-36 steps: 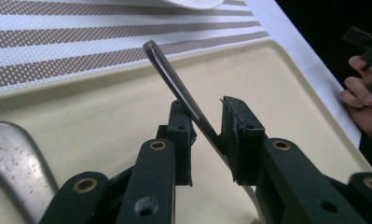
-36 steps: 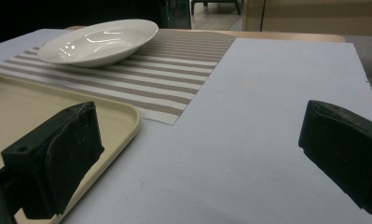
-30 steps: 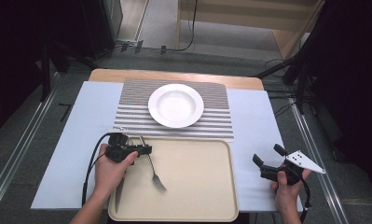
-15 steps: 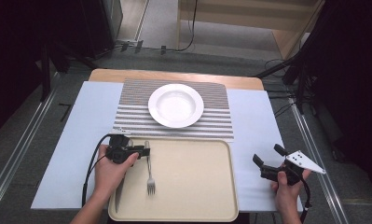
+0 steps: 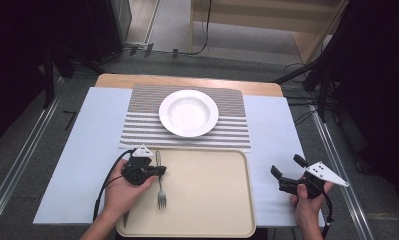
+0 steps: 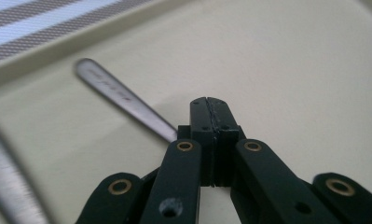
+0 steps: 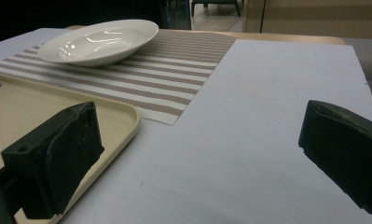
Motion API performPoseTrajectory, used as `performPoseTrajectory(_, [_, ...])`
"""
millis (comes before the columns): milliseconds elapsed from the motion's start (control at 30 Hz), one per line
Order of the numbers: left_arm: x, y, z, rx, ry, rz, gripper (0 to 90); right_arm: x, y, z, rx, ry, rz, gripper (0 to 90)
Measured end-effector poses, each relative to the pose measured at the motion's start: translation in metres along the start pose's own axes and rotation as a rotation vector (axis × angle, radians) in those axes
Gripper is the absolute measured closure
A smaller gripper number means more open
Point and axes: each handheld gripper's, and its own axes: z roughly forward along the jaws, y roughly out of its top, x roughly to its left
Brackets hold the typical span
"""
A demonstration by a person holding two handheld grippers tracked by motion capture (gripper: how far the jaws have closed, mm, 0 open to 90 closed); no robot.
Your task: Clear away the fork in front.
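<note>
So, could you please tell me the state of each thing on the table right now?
Left hand-held gripper: shut; jaws have just been closing, nothing seen between them, beside the fork's handle.
Right hand-held gripper: open, empty.
Fork: lying flat on the tray, tines toward the person.
Plate: empty, upright on the striped mat.
Tray: flat on the table.

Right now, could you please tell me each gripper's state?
Left gripper: just closed shut beside silver metal fork handle, nothing visibly between.
Right gripper: open, empty.
</note>
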Motion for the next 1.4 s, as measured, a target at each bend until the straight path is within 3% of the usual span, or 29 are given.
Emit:
performPoseTrajectory(133, [-0.003,-0.001,0.003,0.022,-0.004,0.022,89.4,0.000,0.000,0.000,0.000,0.001,0.000,0.0])
performPoseTrajectory(533, [0.015,-0.014,-0.011,-0.002,-0.020,-0.064,89.4,0.001,0.000,0.001,0.003,0.002,-0.007,0.0])
performPoseTrajectory(867, [0.024,-0.020,-0.017,-0.018,-0.030,-0.098,89.4,0.001,0.000,0.001,0.006,-0.001,-0.009,0.0])
performPoseTrajectory(1167, [0.028,-0.022,-0.019,-0.029,-0.017,-0.108,89.4,0.002,0.000,0.002,0.008,-0.001,-0.014,0.0])
performPoseTrajectory(1400, [0.027,-0.020,-0.018,-0.051,0.018,-0.097,89.3,0.002,0.000,0.002,0.007,0.001,-0.012,0.0])
